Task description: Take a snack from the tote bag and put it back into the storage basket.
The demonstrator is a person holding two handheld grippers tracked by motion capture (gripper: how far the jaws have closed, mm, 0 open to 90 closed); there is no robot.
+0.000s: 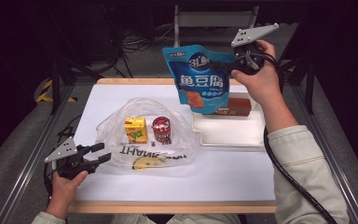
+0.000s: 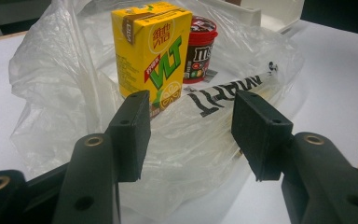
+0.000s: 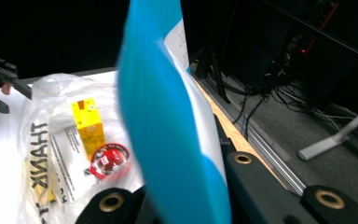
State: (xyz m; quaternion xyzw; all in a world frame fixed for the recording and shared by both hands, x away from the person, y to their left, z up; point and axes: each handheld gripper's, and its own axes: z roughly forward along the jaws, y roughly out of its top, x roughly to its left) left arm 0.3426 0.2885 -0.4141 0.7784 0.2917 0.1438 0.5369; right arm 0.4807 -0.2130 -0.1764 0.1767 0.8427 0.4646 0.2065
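Blue snack pouch (image 1: 198, 77) held aloft above the white tray (image 1: 230, 132), pinched at its edge by the right gripper (image 1: 235, 65). Left of tray: clear plastic bag (image 1: 121, 135) containing yellow juice carton (image 1: 135, 129) and red cup (image 1: 161, 129). Left gripper (image 1: 100, 153) beside bag, fingers (image 2: 131, 135) spread wide, holding nothing.

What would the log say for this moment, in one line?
right tongs: shut on blue pouch, held above tray | left tongs: open beside plastic bag | bag holds juice box, cup
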